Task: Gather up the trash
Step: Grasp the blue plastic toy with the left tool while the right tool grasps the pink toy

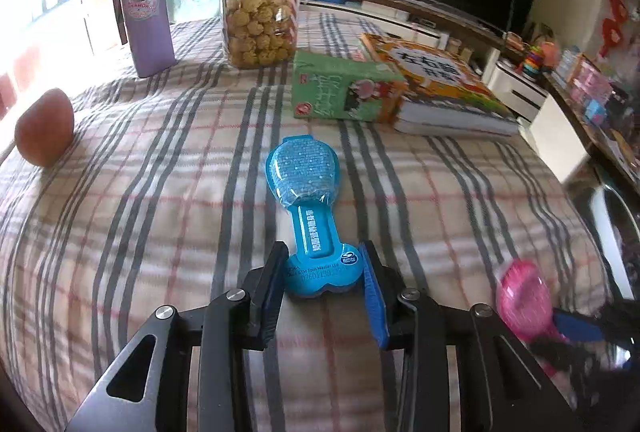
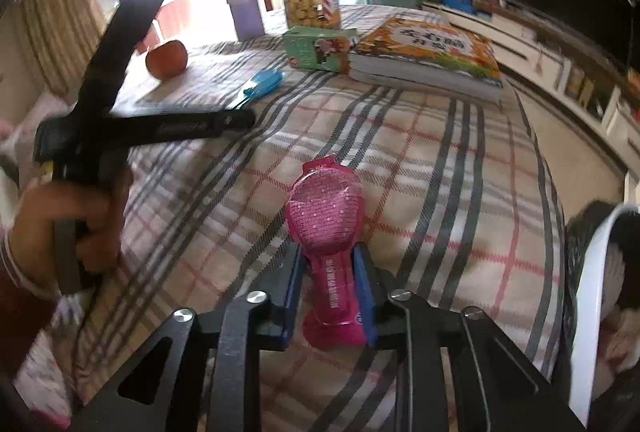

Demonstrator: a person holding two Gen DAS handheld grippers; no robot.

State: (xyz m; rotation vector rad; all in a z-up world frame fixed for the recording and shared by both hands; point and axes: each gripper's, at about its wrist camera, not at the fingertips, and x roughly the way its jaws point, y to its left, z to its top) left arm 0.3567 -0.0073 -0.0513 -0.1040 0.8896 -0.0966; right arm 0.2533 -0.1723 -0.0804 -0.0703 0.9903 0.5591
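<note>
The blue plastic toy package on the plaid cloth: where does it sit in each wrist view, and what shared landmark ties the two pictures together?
Left wrist view: the blue plastic toy package lies bottom centre, its near end between the left claw fingers.
Right wrist view: it lies small at upper left of centre, past the black claw tool, right of the orange-red fruit.
Shared landmark: the green carton against the orange-covered book.
</note>
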